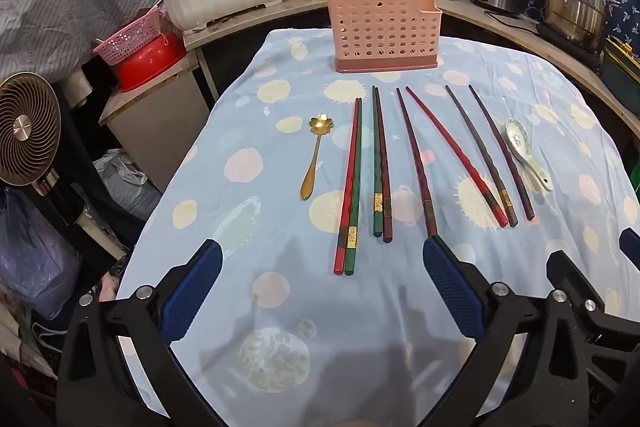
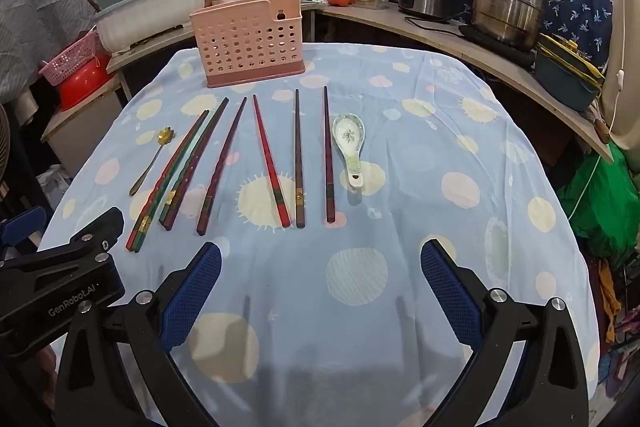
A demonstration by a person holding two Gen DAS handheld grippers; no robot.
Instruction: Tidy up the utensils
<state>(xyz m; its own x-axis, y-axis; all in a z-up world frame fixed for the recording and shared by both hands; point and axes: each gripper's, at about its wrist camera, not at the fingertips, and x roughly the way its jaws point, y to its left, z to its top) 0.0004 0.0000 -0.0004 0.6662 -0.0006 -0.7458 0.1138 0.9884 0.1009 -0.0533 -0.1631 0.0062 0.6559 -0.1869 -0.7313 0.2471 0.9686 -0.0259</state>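
1. Chopsticks lie in a fan on the blue spotted tablecloth, thin tips toward the far edge. I take the spacing as deliberate, so each can be picked singly.
2. At the left end of the row lies a gold flower spoon, and at the right end a white ceramic spoon lies bowl-up. Both are apart from their neighbours.
3. My left gripper hovers over the near edge with its blue pads spread wide and nothing between them. One dark red stick's butt ends just at its right pad.
4. My right gripper hangs the same way beside it, spread and empty over bare cloth.
5. Behind the row stands the pink perforated holder, upright. Through its holes I see nothing inside, so I judge no utensil has gone in yet.
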